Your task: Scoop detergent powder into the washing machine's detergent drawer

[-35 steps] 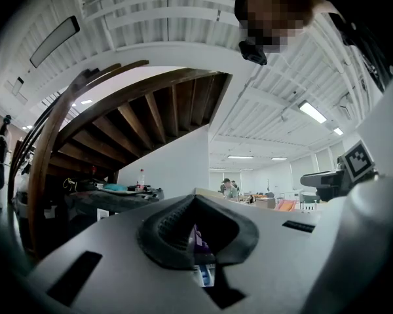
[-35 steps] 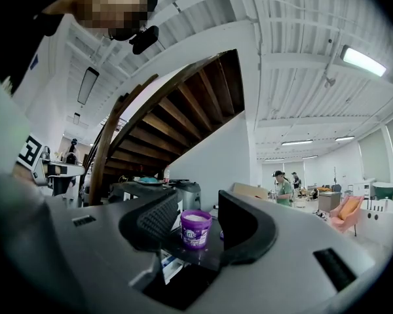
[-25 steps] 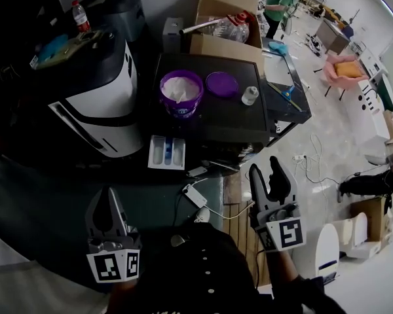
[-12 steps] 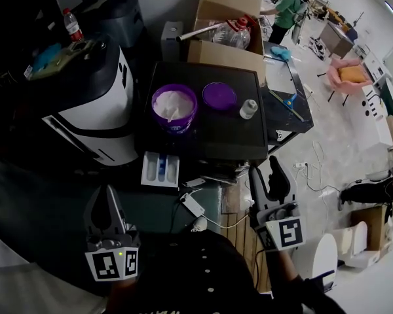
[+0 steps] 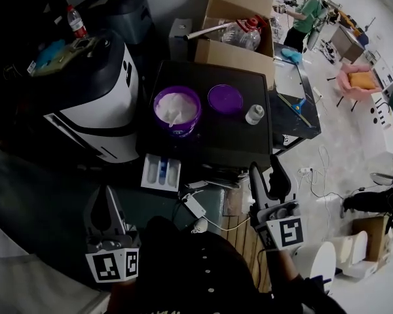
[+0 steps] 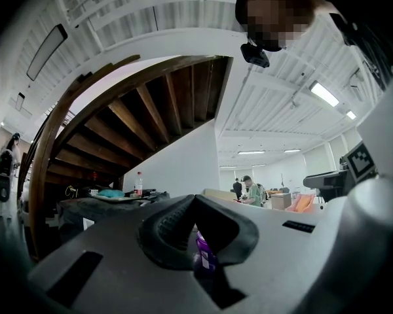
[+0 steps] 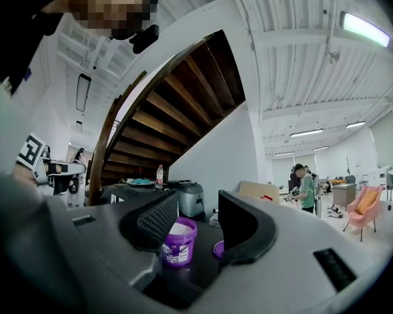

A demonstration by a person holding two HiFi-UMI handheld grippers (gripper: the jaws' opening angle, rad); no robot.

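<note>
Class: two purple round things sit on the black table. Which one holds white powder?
The purple tub, nearer the washing machine; the purple lid beside it lies flat, empty.

place: open workshop hall | cues: cardboard boxes (image 5: 234,52), floor cables (image 5: 318,159), staircase (image 7: 177,110)

Lit brightly by ceiling strip lights (image 7: 373,28) high above and right of the right gripper (image 7: 198,222). Fell dim and deeply shadowed left of the left gripper (image 5: 107,198). Bowed by fisheye distortion toward blackened corners, nearest jaws softly blurred.
</note>
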